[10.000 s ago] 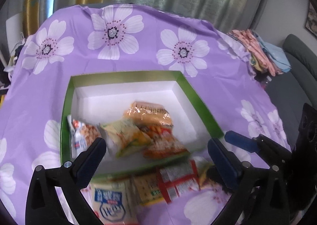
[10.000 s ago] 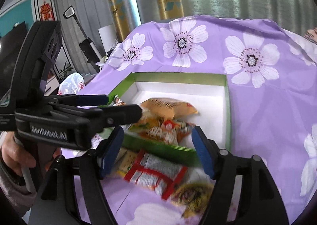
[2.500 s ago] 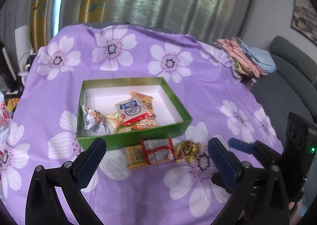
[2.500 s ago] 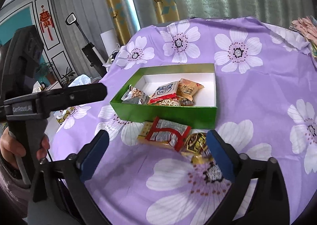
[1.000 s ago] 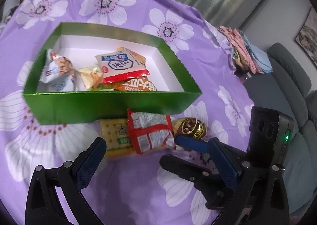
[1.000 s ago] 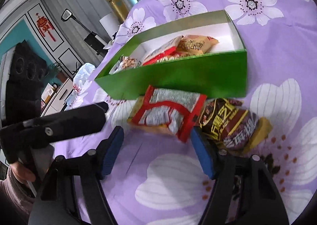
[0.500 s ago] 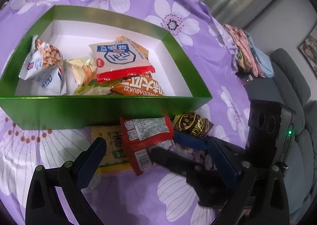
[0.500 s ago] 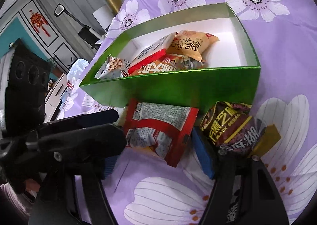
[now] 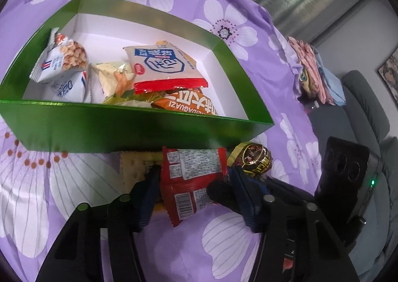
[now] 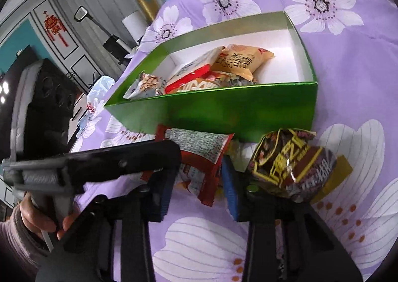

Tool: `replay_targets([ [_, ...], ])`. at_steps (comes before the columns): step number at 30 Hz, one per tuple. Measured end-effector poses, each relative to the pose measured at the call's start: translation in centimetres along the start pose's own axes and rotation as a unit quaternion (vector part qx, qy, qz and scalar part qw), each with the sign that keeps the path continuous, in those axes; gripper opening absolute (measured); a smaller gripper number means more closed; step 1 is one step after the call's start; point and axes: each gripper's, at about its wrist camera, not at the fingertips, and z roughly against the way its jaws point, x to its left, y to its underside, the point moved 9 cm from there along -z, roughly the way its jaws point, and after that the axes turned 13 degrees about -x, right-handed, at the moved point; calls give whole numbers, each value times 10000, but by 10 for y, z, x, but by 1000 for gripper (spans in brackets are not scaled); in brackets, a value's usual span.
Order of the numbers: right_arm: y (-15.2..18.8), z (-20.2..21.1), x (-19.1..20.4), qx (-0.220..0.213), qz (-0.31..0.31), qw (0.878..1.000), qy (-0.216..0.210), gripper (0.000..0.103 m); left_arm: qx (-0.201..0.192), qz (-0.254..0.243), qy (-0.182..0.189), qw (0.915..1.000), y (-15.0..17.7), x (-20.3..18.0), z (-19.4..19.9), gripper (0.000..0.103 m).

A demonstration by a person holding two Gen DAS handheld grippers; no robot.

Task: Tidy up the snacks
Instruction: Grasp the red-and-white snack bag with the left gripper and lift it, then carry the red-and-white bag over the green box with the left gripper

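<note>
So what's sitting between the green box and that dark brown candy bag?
Nothing: the dark brown candy bag lies right against the green box front wall, shown in the right wrist view; the red packet lies beside it.

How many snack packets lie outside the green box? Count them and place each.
3. The red packet lies before the green box, between both tools' fingers. The yellow cracker packet lies partly under it. The brown packet sits to its right. Others may be hidden.
</note>
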Motion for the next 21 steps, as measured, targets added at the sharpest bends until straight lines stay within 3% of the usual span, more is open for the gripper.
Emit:
replay_targets([
  [9,6,11,8,-134,95,9998,92,32,-105,-77,-3,9999,7,-9,13,53],
  [21,-9,41,26,-502,239,9984,99,32,-393,-457,67,9982,-12,-41,37,53],
])
